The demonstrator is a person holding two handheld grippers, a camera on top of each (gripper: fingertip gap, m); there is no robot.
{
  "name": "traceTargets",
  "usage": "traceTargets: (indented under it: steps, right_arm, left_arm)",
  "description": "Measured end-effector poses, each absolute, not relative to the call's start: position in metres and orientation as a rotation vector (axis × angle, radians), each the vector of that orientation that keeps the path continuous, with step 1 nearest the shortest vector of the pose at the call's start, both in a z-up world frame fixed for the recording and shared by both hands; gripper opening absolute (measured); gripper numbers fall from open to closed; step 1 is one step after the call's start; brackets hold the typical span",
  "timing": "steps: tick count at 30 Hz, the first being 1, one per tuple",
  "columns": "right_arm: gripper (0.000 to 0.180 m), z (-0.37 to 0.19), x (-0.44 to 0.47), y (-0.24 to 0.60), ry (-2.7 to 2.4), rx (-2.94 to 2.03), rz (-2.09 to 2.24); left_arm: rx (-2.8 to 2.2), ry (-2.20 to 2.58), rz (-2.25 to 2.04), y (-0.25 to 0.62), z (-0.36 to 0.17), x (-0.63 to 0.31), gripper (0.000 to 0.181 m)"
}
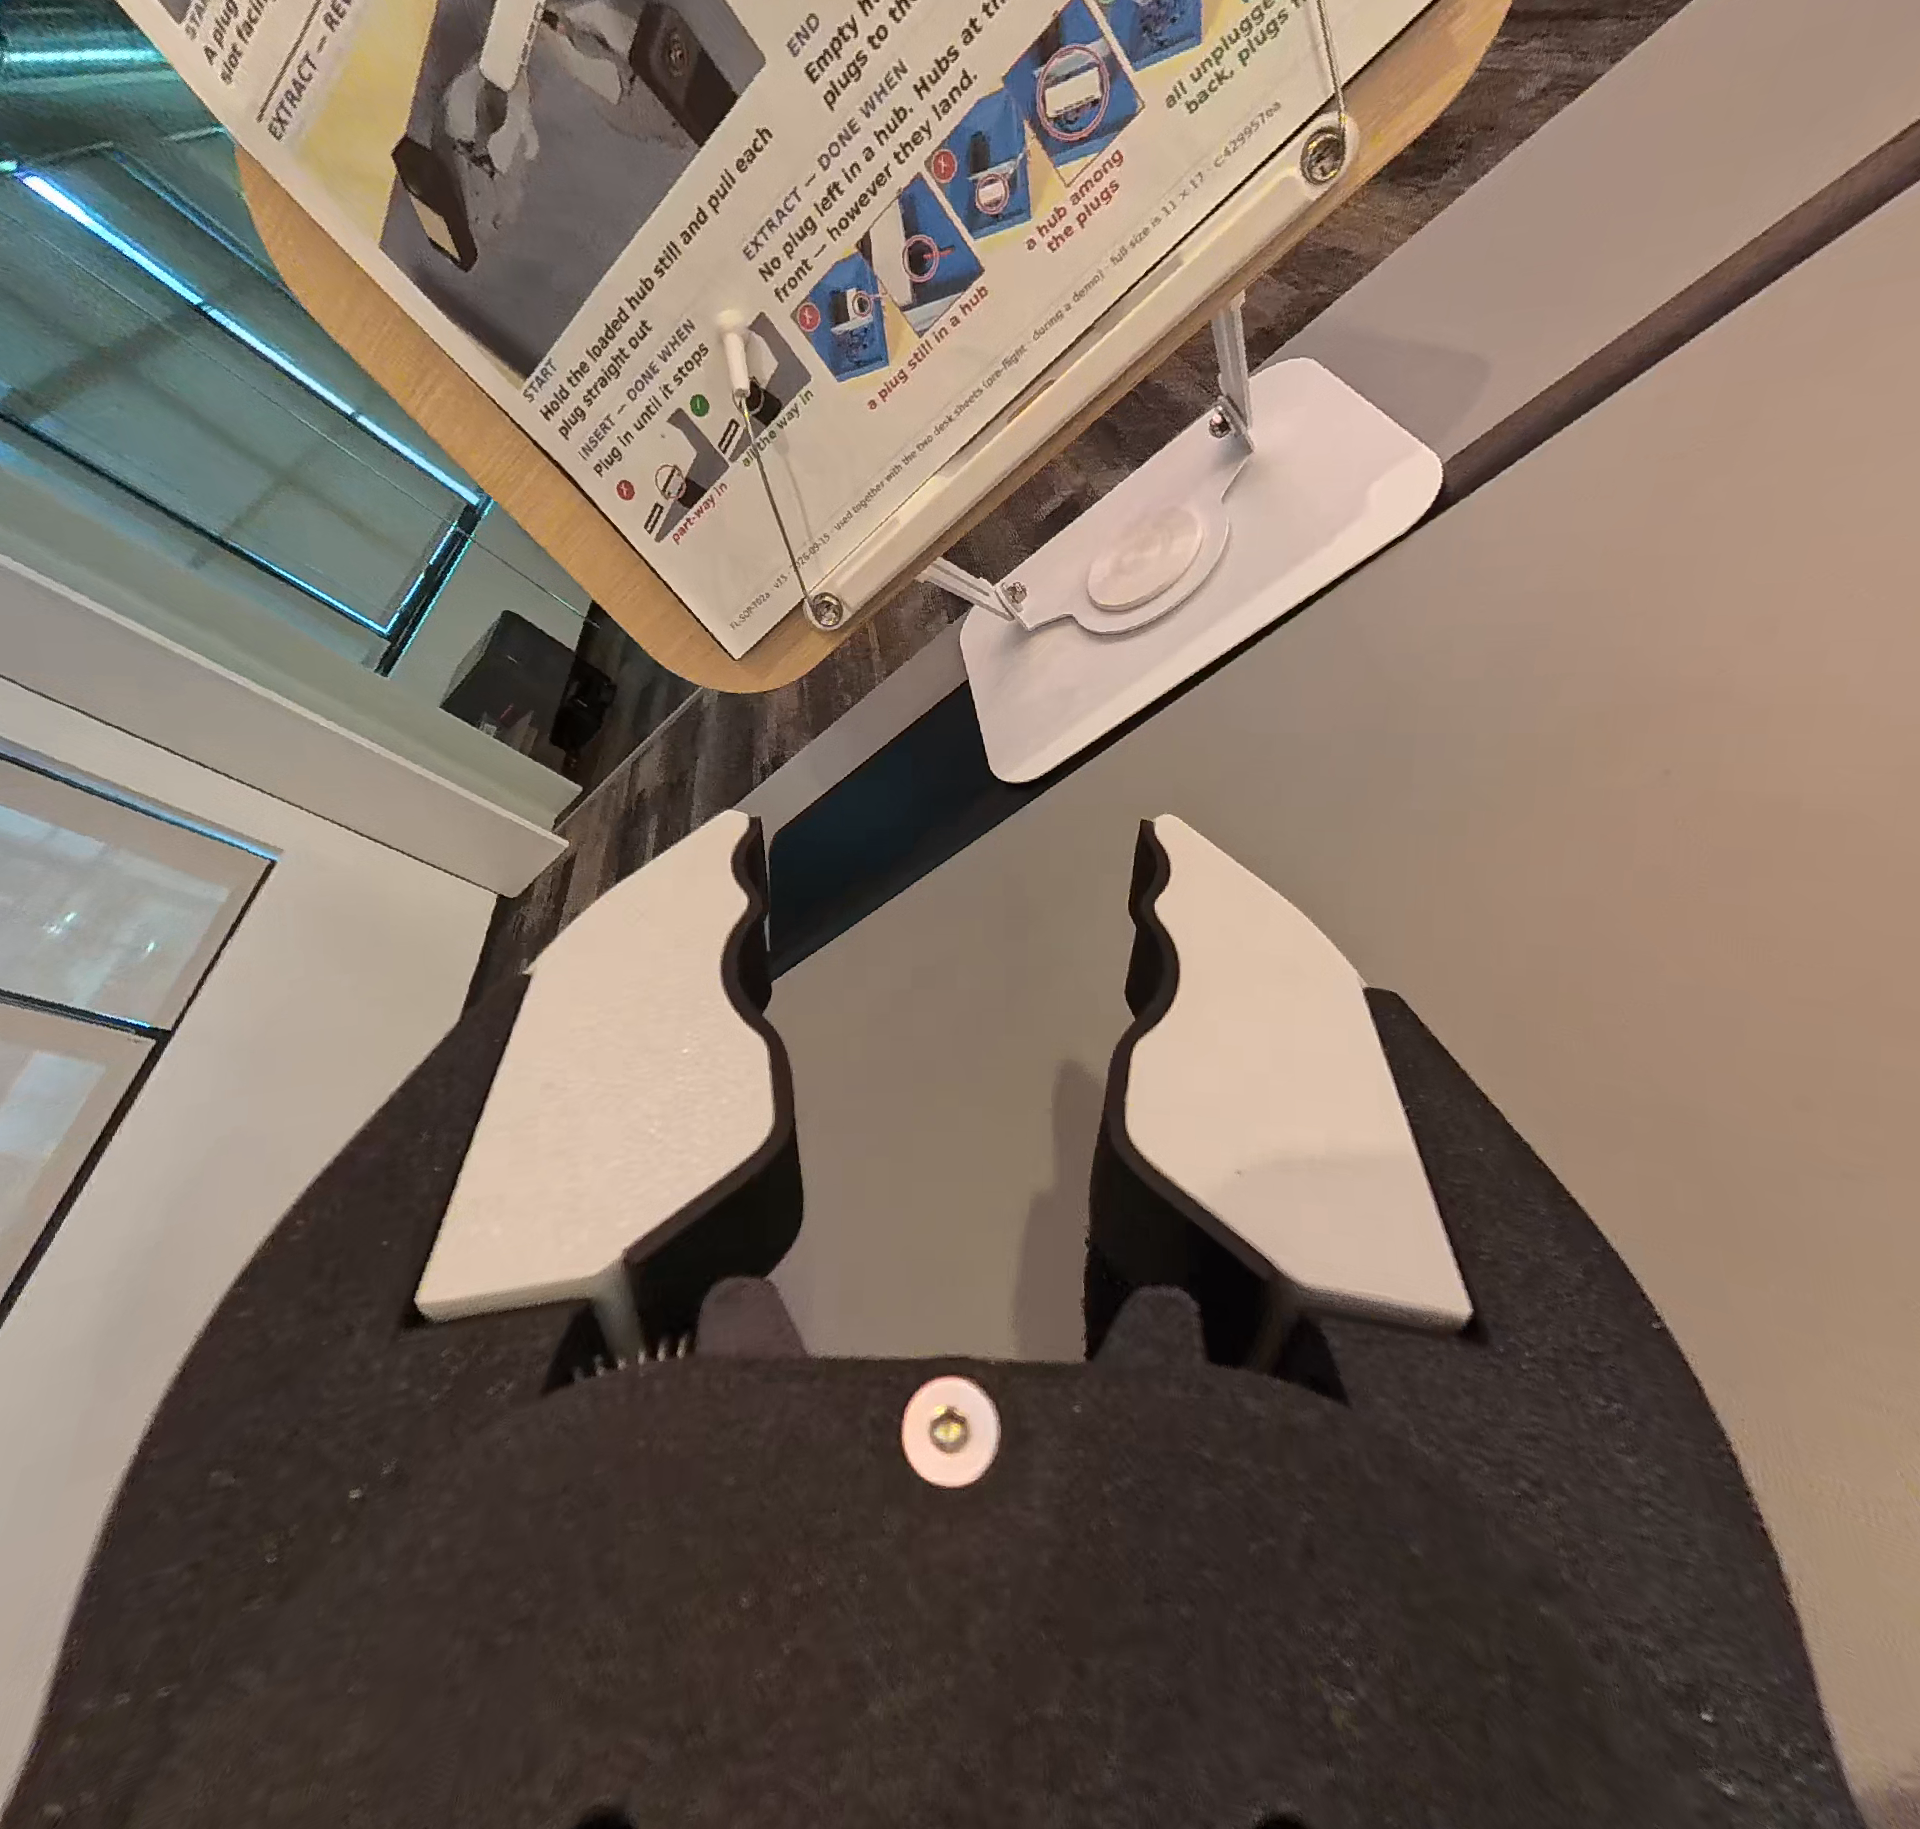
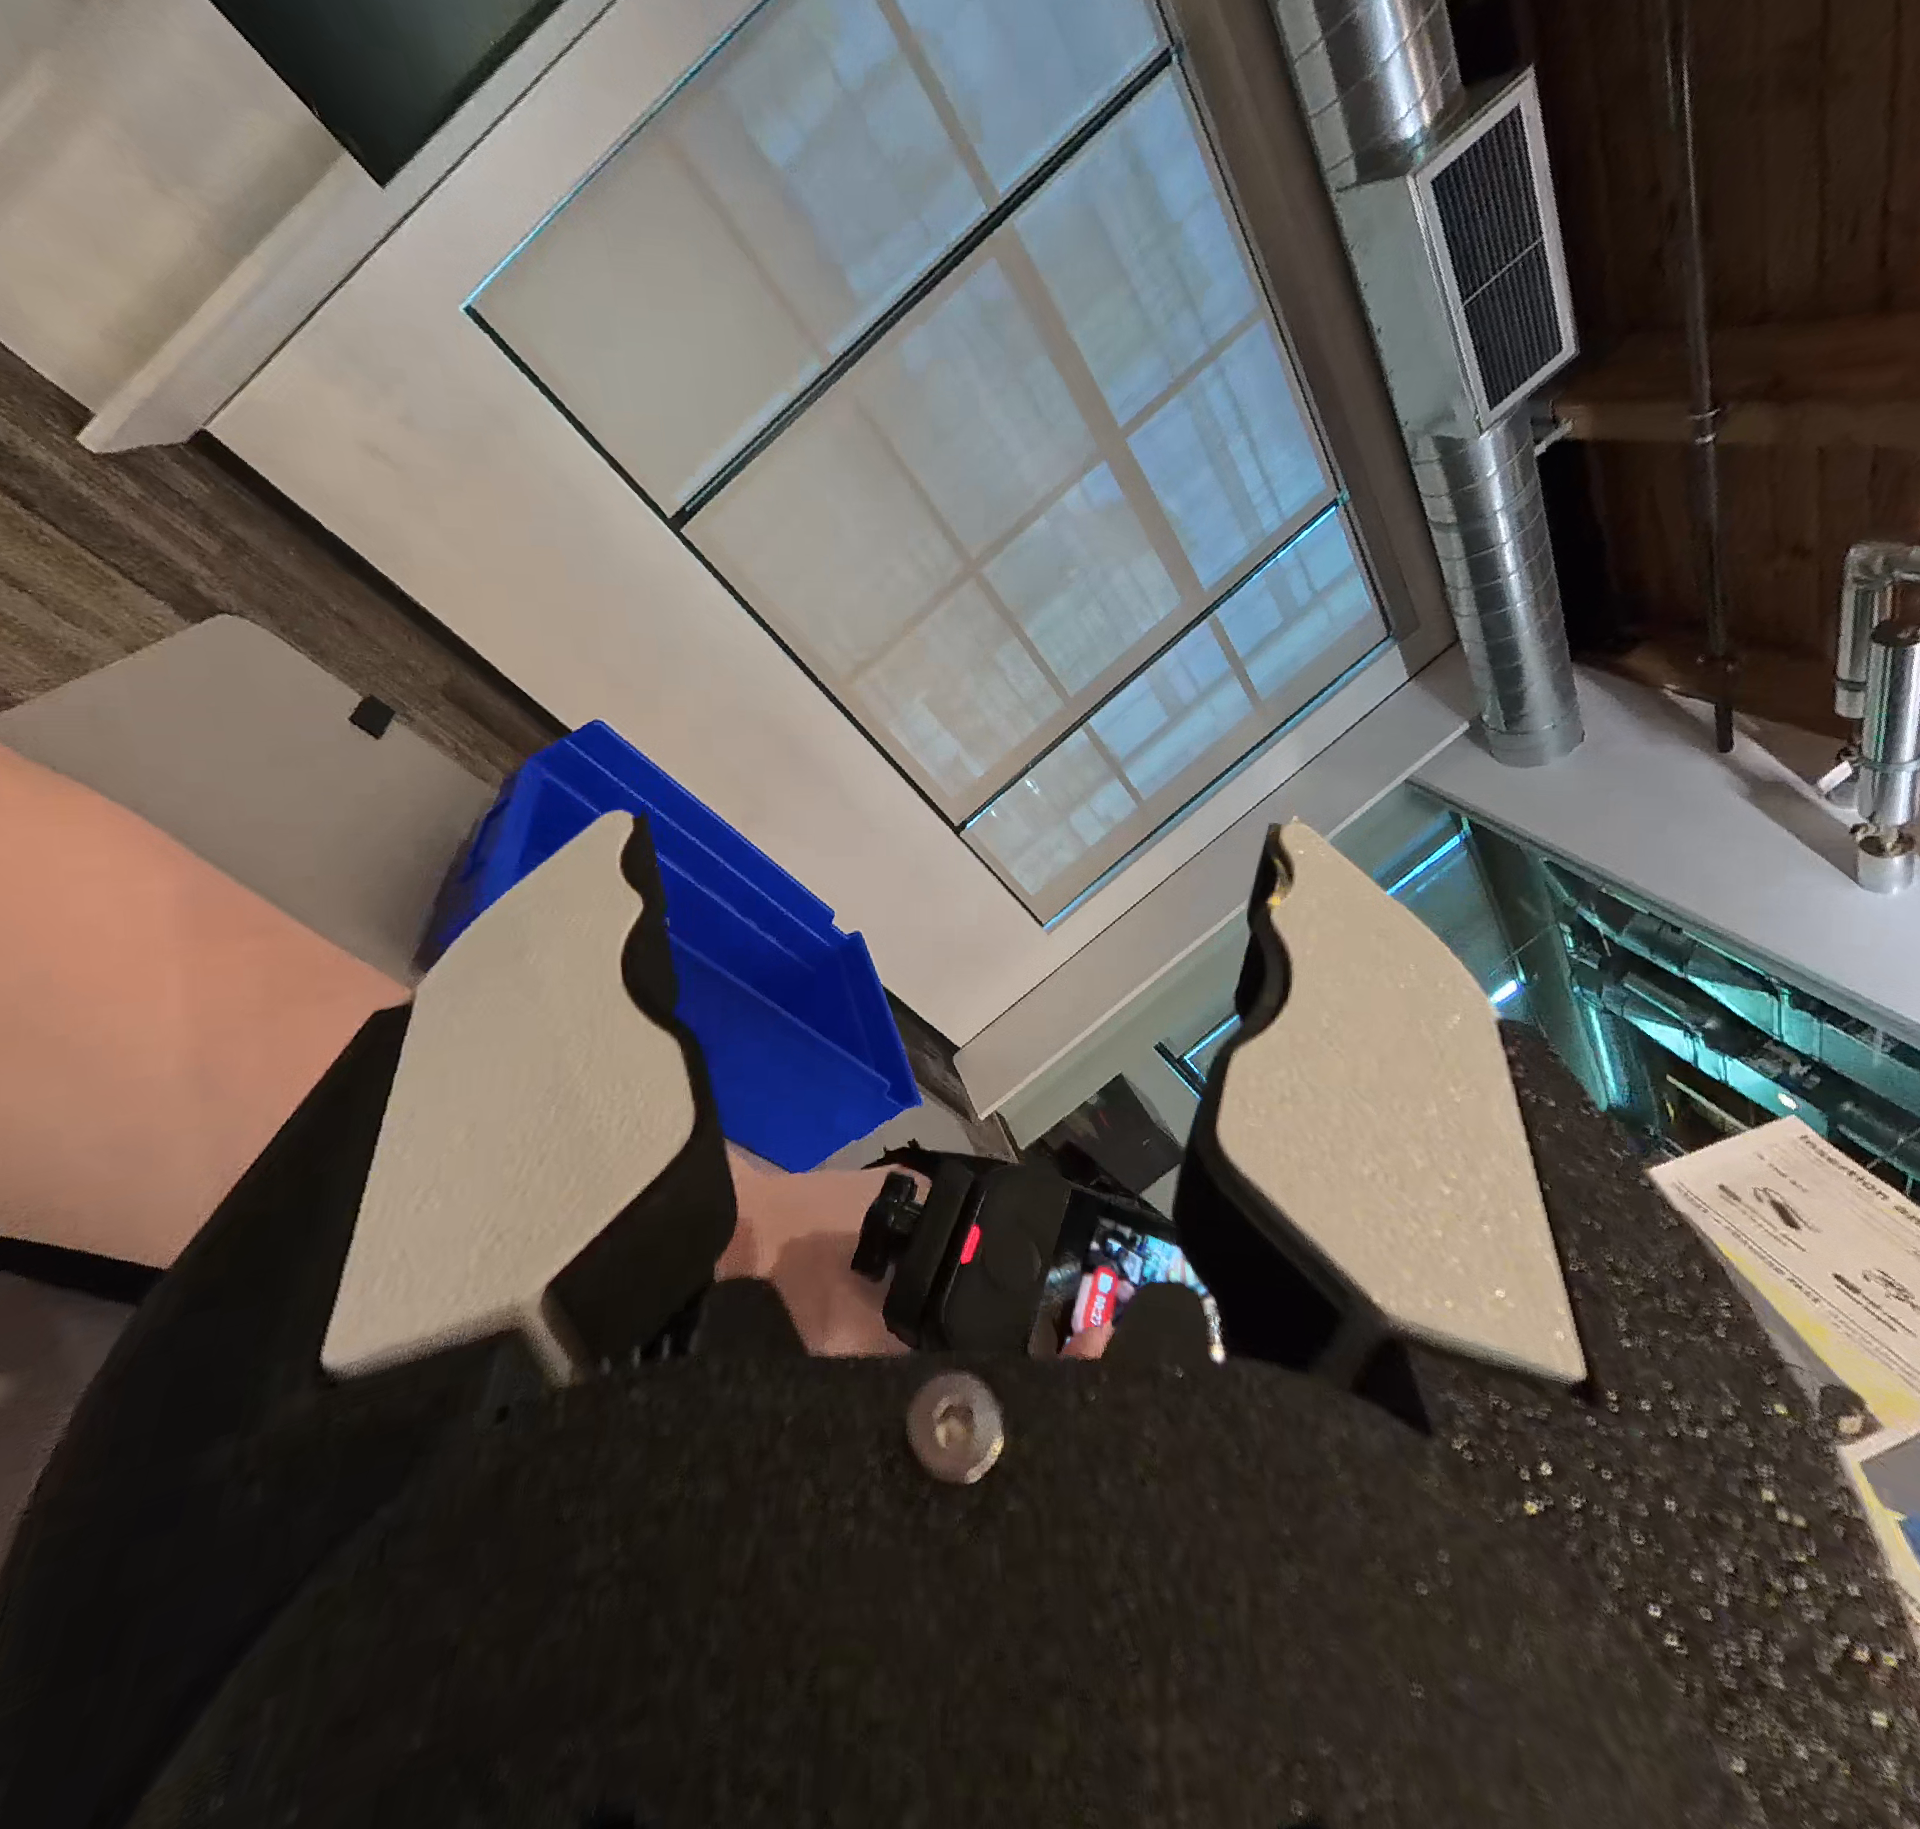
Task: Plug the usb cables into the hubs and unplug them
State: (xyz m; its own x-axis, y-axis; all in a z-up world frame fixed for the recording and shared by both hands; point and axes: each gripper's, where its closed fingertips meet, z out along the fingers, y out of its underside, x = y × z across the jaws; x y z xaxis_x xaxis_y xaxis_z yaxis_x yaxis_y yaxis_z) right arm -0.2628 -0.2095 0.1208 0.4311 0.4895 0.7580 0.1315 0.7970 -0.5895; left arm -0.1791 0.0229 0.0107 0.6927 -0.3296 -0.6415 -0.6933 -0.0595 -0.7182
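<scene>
Holding: both tools are off the work; no cable or hub is gripped.
Progress: judged not begun or between rounds; plugging and unplugging both look left to do.
USB cables, hubs: not visible in either view; location cannot be told.
Left gripper (image 1: 951, 932): jaws spread wide, empty, over bare grey table (image 1: 1558, 896); instruction sheet on stand (image 1: 831, 221) far ahead.
Right gripper (image 2: 956, 932): jaws released wide, empty, tilted toward window (image 2: 935, 408); blue bin (image 2: 769, 990) far left.

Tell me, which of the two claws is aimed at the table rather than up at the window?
The left gripper. Its open fingers frame the grey table and the white stand base; the right gripper frames the window instead.
</scene>
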Motion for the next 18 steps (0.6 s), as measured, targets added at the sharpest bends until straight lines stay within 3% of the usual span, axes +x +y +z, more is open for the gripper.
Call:
traceTargets:
  steps: [11,18]
  right_arm:
    - [0.107,0.110,-0.265,-0.194,-1.134,-0.706,0.222]
    - [0.105,0.146,-0.252,-0.226,-1.094,-0.608,0.228]
  left_arm:
    - [-1.653,0.864,0.406,0.023,0.005,-0.176,0.068]
    - [-1.676,0.855,0.327,0.024,0.004,-0.175,0.069]
